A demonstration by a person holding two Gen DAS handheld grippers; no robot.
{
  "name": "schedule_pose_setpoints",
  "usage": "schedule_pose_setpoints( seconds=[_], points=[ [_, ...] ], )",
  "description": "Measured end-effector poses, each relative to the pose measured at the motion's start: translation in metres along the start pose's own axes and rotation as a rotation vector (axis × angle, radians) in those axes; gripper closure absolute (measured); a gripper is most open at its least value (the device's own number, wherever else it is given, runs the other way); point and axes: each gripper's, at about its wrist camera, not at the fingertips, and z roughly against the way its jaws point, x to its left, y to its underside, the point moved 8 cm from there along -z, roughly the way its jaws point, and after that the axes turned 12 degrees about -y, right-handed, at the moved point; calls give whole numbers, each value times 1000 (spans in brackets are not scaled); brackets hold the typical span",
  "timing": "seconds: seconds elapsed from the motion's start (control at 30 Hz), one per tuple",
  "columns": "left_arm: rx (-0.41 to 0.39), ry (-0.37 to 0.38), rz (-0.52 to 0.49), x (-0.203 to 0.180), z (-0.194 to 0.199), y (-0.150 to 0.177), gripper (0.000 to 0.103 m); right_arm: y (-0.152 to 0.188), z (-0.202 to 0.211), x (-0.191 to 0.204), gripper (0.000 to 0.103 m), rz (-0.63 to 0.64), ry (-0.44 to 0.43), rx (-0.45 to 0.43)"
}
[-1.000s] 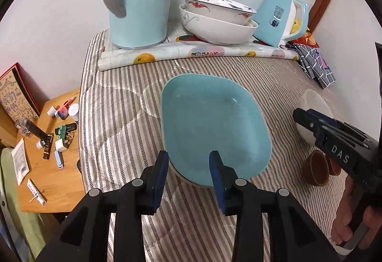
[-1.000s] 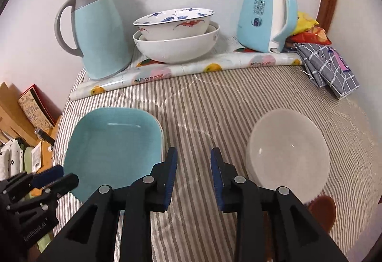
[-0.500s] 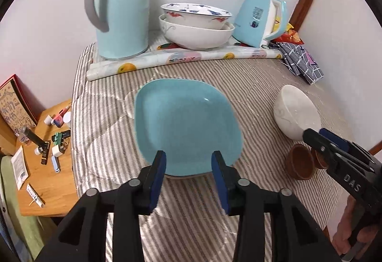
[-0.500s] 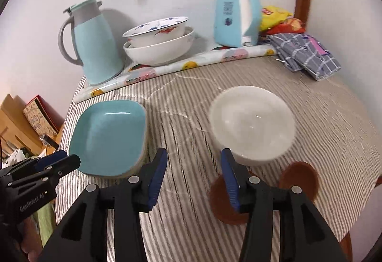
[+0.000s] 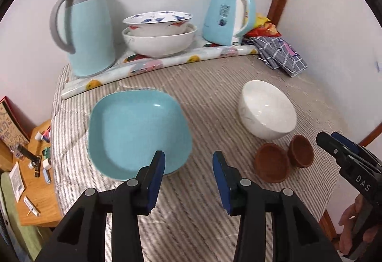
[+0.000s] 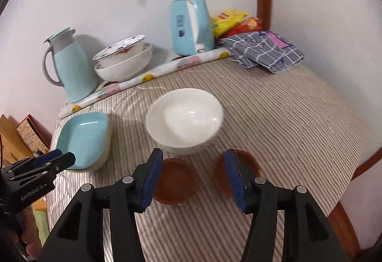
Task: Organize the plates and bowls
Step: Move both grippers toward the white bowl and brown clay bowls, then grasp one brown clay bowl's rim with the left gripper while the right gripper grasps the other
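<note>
Left gripper [image 5: 188, 166] tilted down beside teal plate [image 5: 136, 133], jaws apart — empty, right gripper [image 6: 193, 166] angled over brown saucers [image 6: 175, 180], jaws opening, empty

Right brown saucer [image 6: 248, 166] partly hidden behind tongs; white bowl [image 6: 183, 118] blurred.

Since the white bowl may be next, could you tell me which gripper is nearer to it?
Right. The right gripper hangs just in front of the white bowl, above the brown saucers; the left gripper sits farther off, by the teal plate.

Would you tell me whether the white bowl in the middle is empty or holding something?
Empty: the white bowl sits upright, with only its bare glossy inside showing.
</note>
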Motion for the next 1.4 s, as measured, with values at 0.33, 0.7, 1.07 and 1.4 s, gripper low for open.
schedule_pose_setpoints(
  seconds=[0.33,0.7,1.07,1.4],
  points=[
    [-1,26,-69,-48,-6,4,63,16,1,-46,49,-32,46,29],
    [66,59,-105,-88,-37,17,63,33,-16,-92,50,-74,82,62],
    [99,37,-129,-109,-65,21,63,39,-52,-109,50,-94,40,114],
    [106,48,-133,-120,-80,27,61,47,-73,-117,49,-115,7,137]
  ],
)
